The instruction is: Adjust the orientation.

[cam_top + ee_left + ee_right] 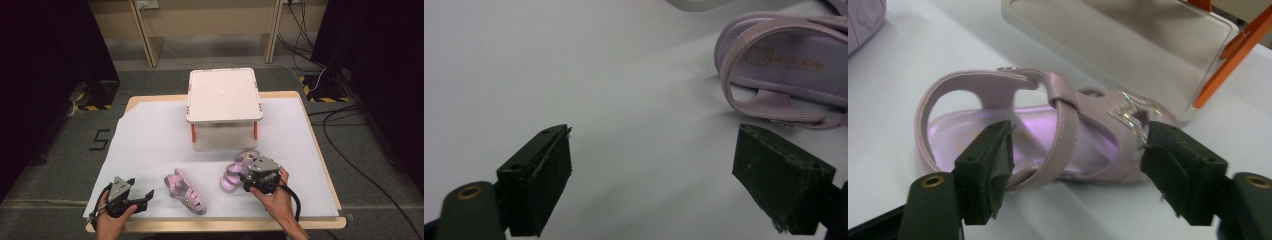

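The right claw [1075, 167] is spread around the light, pliable pink sandal [1048, 130]; its stiffer sole edge is judged the best hold.

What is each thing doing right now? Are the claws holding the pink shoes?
Left claw: open, holding nothing, hovering over the white table cover.
Right claw: open, jaws on either side of a sandal, not squeezing it.
Left sandal: lying flat, untouched.
Right sandal: sole down, strap fastened.
Small shelf: standing upright, top bare.
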The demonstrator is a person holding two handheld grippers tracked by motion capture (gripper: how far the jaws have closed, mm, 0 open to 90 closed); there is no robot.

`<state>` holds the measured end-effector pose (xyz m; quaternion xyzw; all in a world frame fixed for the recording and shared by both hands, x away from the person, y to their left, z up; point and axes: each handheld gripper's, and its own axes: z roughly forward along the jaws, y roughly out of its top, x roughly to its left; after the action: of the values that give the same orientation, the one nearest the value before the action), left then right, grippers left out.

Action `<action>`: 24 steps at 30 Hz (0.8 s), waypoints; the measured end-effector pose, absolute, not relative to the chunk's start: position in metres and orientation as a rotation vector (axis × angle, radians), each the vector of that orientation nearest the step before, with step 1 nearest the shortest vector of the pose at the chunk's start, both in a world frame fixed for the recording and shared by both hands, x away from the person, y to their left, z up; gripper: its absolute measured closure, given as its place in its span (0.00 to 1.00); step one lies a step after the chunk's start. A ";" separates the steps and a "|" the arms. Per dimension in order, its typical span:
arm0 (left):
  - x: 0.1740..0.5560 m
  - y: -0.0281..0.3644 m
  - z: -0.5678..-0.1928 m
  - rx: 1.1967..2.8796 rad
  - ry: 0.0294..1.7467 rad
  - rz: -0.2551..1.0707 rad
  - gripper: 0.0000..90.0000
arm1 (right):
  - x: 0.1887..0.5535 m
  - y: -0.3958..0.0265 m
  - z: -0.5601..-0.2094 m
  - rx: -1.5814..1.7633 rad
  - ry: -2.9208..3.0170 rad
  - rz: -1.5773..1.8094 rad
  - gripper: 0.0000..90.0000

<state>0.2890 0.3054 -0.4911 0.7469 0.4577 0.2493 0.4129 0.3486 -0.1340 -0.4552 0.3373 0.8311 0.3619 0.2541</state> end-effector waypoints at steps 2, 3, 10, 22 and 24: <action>0.289 0.305 -0.491 1.878 1.151 0.626 0.17 | 0.347 -0.139 -0.452 0.880 2.253 0.933 0.38; 0.289 0.306 -0.491 1.880 1.149 0.627 0.17 | 0.346 -0.142 -0.451 0.864 2.241 0.899 0.39; 0.289 0.304 -0.491 1.887 1.148 0.630 0.17 | 0.346 -0.160 -0.450 0.910 2.229 0.956 0.38; 0.288 0.304 -0.492 1.891 1.138 0.628 0.17 | 0.347 -0.143 -0.449 0.820 2.266 0.981 0.43; 0.288 0.304 -0.492 1.896 1.137 0.628 0.17 | 0.351 -0.141 -0.451 0.823 2.275 0.979 0.44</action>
<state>0.2878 0.3043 -0.4917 0.7526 0.4516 0.2492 0.4093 0.3507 -0.1410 -0.4507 0.3042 0.8410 0.3621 0.2627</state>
